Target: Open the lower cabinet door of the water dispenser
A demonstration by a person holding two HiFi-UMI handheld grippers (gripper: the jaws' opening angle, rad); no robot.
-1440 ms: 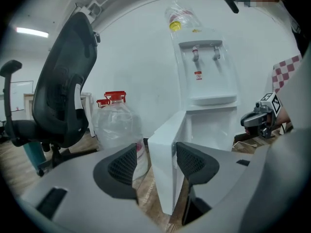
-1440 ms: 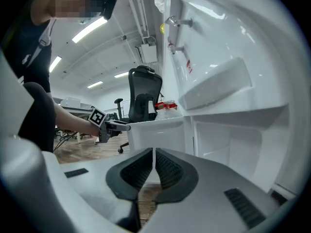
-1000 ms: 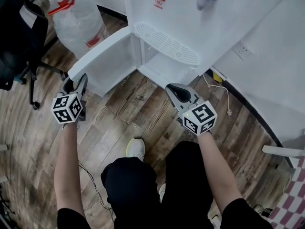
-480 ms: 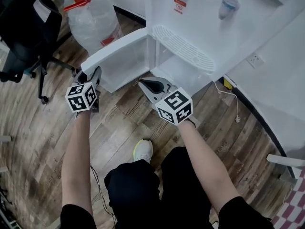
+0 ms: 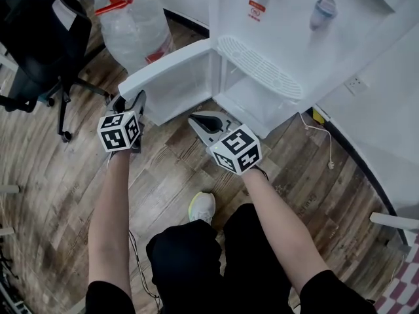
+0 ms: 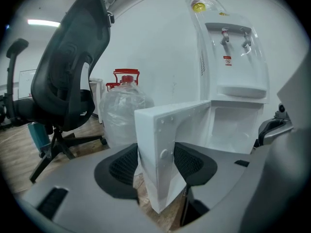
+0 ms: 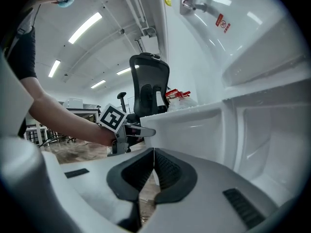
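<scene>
Head view: the cabinet door (image 5: 171, 77) is standing swung well out from the bottom of the water dispenser (image 5: 288, 25), pointing left across the floor (image 5: 59, 208) and leaving the lower compartment (image 5: 252, 103) showing.
Door position: it is hanging by its hinge side at the dispenser's lower left corner, with its free end nearest the person; the opening is looking all but done.
Left gripper (image 5: 129, 101): it is grasping the door's free edge, and in the left gripper view the thick white edge (image 6: 165, 154) is filling the gap with a ribbed pad lying against each face.
Right gripper (image 5: 198, 120): it is hovering just in front of the open compartment with its jaws clenched together on nothing.
Handling: the door is looking like a hollow plastic panel, so it is probably swinging lightly and staying stiff; its glossy faces may be slipping under a loose grip, and the hinge is likely taking strain if pushed past its stop.
Where to hold: the free edge, far from the hinge, is giving the most leverage.
Surroundings: a large water bottle (image 5: 134, 25) is standing just behind the door, and an office chair (image 5: 33, 38) is sitting further left.
</scene>
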